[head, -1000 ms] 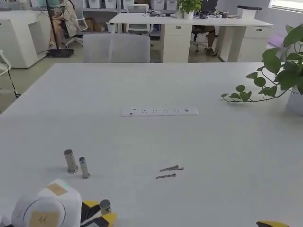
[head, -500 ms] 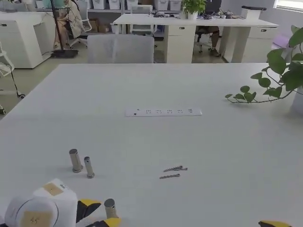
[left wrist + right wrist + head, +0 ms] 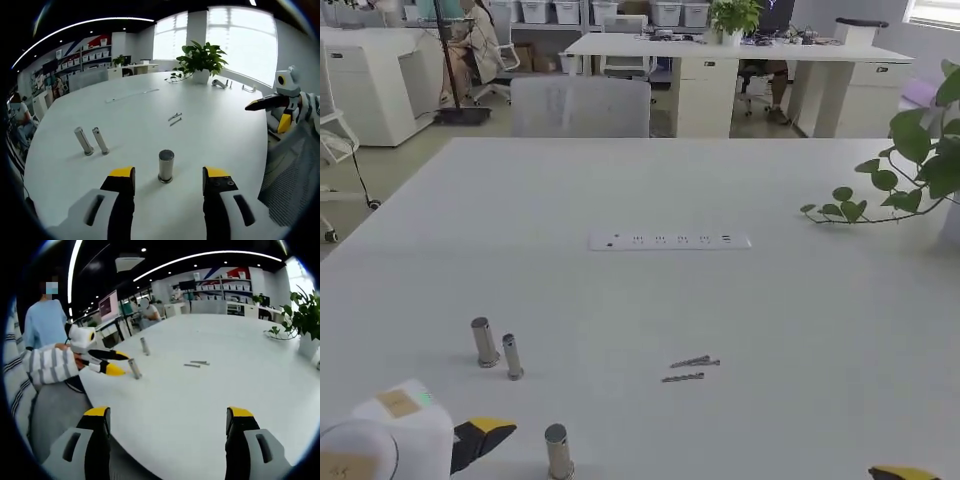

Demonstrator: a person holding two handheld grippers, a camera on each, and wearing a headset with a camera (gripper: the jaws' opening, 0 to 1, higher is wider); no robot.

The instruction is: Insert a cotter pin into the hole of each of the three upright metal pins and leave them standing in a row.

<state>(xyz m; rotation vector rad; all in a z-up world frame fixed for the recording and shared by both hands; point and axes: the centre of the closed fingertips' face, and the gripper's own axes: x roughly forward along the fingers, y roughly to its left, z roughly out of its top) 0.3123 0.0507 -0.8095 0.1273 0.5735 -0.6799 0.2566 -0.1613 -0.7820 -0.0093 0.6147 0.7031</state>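
White office table (image 3: 650,190) with a power strip (image 3: 670,241) and a plant (image 3: 920,165) at the right edge. Head view: two metal pins (image 3: 484,342) upright side by side; third pin (image 3: 558,452) upright nearer, apart from them, near the left gripper (image 3: 485,438) tip. Two cotter pins (image 3: 695,362) lie loose, well right. Right gripper (image 3: 900,473) tip barely in, opening unreadable here. Left gripper view: jaws wide apart, empty, third pin just ahead between them, untouched. Right gripper view: jaws wide apart, empty; adds a striped sleeve (image 3: 50,365) behind the left gripper and a person (image 3: 45,320) standing beyond.
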